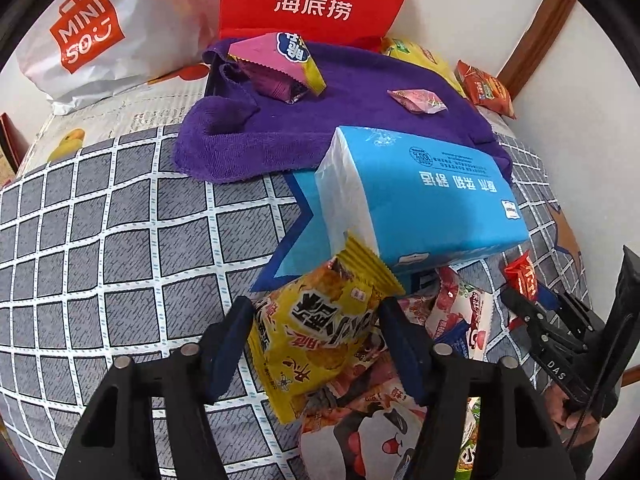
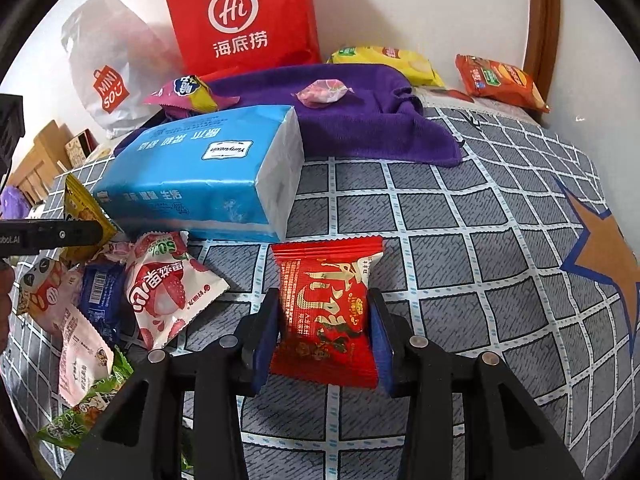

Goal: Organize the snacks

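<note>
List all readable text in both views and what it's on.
"MINISO": white plastic bag
"Hi" and "海底捞": red paper bag
"Yunyuexin": blue tissue pack
"50%": white lychee snack packet
"DAS": right gripper
Fine print on the yellow snack packet and red snack packet: stylised or too small to read.

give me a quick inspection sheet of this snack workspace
surface: grey checked bedsheet, purple towel at the back
job's things: yellow snack packet; red snack packet; loose snack pile
clutter: blue tissue pack lying on the sheet
grippers: left gripper fingers touching the yellow packet; right gripper clamped on the red packet
cables: nothing seen
surroundings: red Haidilao bag, white Miniso bag, white wall
</note>
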Available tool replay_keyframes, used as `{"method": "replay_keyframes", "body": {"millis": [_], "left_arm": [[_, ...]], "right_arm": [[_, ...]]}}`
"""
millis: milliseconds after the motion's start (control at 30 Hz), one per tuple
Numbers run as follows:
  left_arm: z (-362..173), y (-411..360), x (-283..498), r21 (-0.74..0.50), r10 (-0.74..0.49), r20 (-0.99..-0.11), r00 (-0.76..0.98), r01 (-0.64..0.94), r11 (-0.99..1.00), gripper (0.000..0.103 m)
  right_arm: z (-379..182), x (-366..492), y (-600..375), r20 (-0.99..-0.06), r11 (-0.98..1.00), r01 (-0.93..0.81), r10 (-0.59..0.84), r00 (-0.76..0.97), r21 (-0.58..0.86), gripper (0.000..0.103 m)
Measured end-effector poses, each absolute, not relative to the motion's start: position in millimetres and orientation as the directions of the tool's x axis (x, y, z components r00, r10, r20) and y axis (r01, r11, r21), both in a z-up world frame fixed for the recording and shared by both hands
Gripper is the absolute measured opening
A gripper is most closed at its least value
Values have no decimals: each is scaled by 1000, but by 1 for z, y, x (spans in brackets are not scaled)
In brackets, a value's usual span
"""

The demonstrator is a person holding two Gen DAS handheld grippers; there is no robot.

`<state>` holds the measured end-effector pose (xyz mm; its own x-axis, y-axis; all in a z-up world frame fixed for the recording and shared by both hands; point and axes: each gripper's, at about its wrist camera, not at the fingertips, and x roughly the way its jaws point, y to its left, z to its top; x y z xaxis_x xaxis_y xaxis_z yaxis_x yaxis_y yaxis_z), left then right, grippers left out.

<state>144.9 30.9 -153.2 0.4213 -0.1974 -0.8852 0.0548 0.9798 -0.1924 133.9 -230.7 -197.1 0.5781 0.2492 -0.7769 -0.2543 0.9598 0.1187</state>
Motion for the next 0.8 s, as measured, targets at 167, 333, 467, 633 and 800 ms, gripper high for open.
{"method": "replay_keyframes", "body": {"millis": [167,333,467,633,800], "left_arm": [[-141,45,137,-192,-193,-870,454,50,980,58],[-139,62,130,-95,-81,-875,477,-5,995,58],[-156,72,131,-93,-67,-880,471,-33,995,58],[-159,71,126,-50,-27,-840,542,-28,998,58],[-162,75,123,-44,-5,-794,608,-50,998,58]], "right_arm": [[-198,133,-230,-774,961,-254,242,585,108,41],[-199,132,-229,-770,962,-253,236,593,100,42],[-200,131,-228,-763,963,-253,231,604,91,43],[-200,130,-226,-763,964,-255,223,607,79,44],[-200,130,-227,-762,963,-256,228,606,85,45]]}}
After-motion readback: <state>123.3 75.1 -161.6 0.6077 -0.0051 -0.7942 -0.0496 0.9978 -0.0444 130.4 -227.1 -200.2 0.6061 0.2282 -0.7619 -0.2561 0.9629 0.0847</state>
